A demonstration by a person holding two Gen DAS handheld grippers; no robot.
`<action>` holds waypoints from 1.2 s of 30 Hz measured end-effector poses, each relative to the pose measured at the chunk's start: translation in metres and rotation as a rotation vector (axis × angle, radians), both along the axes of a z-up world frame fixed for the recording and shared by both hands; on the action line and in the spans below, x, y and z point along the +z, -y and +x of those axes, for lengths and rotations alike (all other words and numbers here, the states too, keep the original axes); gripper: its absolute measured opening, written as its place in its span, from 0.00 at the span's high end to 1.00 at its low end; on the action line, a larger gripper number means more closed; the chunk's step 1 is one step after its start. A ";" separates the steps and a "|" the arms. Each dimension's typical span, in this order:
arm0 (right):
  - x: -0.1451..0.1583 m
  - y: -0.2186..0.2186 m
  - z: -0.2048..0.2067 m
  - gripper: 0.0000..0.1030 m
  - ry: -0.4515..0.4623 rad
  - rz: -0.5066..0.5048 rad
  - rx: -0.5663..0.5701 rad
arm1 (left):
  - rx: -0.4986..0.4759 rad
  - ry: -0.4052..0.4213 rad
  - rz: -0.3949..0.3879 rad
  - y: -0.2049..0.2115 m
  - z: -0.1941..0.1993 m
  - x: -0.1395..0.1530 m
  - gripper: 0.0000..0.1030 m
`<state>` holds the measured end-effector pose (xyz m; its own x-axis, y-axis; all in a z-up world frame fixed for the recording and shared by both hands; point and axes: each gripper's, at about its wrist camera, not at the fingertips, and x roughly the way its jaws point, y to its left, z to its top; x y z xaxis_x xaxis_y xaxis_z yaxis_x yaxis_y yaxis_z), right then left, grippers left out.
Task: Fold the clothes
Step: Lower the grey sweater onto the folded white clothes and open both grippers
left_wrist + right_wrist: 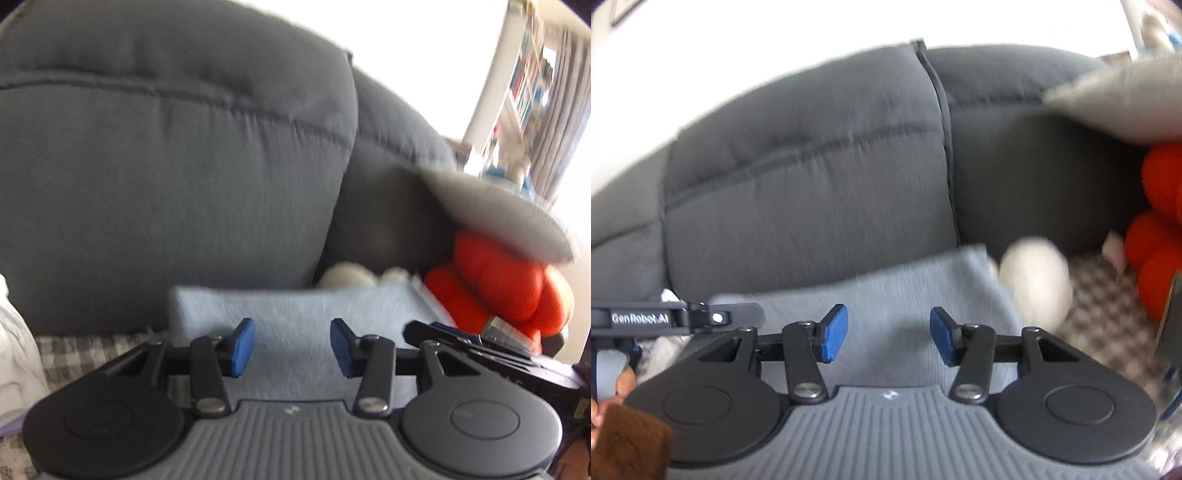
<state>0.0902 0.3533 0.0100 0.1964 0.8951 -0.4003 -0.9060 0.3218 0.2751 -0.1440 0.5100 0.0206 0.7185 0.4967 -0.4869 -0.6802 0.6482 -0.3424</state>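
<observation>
One hand (622, 384), right view only.

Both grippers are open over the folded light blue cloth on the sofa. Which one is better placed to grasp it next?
Probably the left gripper: its open jaws frame the middle of the folded light blue cloth. The right gripper sits nearer the cloth's right edge, beside a white plush ball. The difference is small, and blur hides heights.

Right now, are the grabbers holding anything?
No. Both the left gripper and the right gripper are open with nothing between their fingers, above the folded light blue cloth on the sofa.
</observation>
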 end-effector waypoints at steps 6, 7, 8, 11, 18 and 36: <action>-0.011 -0.009 -0.012 0.47 0.006 -0.016 0.050 | -0.029 -0.052 0.035 0.003 0.024 -0.008 0.55; -0.013 -0.009 -0.012 0.47 0.007 -0.016 0.047 | -0.033 -0.061 0.041 0.004 0.028 -0.009 0.55; -0.014 -0.009 -0.013 0.47 0.008 -0.016 0.045 | -0.038 -0.070 0.047 0.004 0.032 -0.011 0.55; -0.019 -0.009 -0.011 0.46 -0.005 -0.007 0.037 | -0.049 -0.090 0.060 0.007 0.041 -0.014 0.55; -0.005 0.009 -0.012 0.40 -0.016 0.042 -0.048 | -0.024 -0.084 0.060 0.020 0.031 0.004 0.50; -0.047 0.016 0.020 0.20 -0.182 0.029 -0.135 | -0.012 -0.124 0.078 0.021 0.036 -0.028 0.42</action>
<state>0.1103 0.3372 -0.0368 0.2422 0.8772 -0.4145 -0.7896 0.4265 0.4412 -0.1077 0.4888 -0.0072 0.6610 0.5284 -0.5328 -0.7063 0.6778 -0.2042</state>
